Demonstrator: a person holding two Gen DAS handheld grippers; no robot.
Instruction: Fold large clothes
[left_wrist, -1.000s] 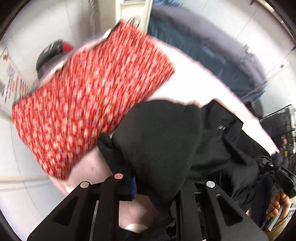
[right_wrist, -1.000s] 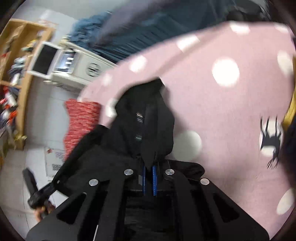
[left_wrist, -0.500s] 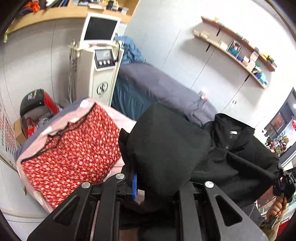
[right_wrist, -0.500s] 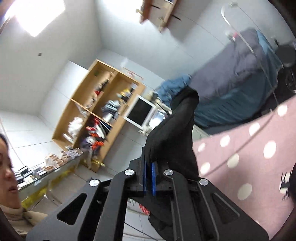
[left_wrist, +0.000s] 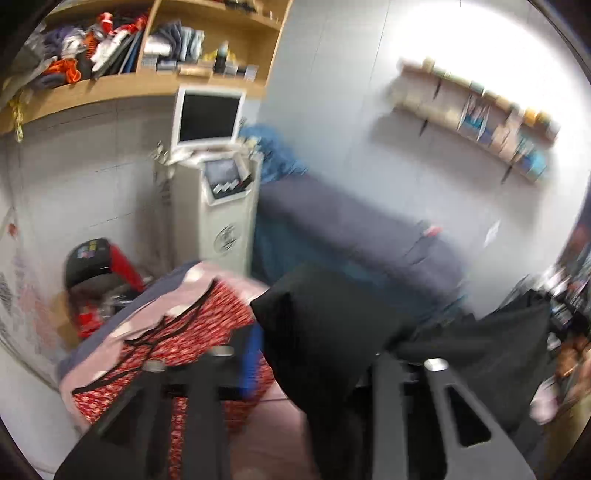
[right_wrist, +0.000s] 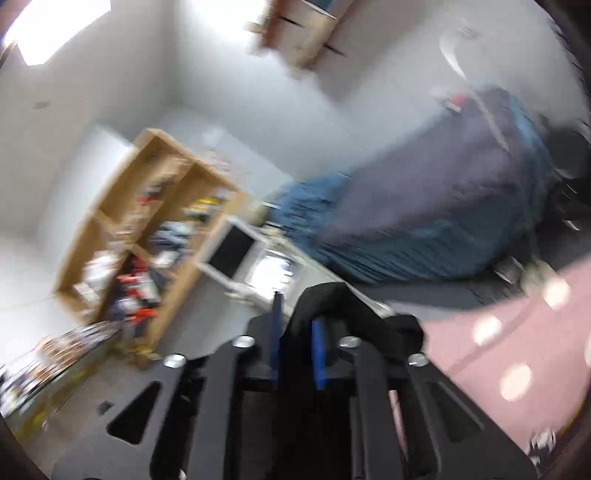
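Note:
A large black garment (left_wrist: 332, 339) hangs in the air between my two grippers, above a pink polka-dot bed cover (left_wrist: 192, 288). My left gripper (left_wrist: 317, 354) has a bunch of the black cloth between its jaws; the right finger is hidden behind the cloth. In the right wrist view my right gripper (right_wrist: 297, 332) has its blue pads a little apart, with a fold of the black garment (right_wrist: 332, 302) draped between them. A red floral garment (left_wrist: 184, 343) lies folded on the pink cover (right_wrist: 517, 343) at the left.
A white machine with a monitor (left_wrist: 210, 177) stands beyond the bed. A grey and blue covered couch (left_wrist: 351, 229) runs along the wall. Wooden shelves (left_wrist: 122, 66) full of items hang above. A red and black case (left_wrist: 96, 266) sits on the floor at the left.
Both grippers have swung upward with the black garment, from looking down at the bed to looking across the room. The right gripper's pads have parted slightly.

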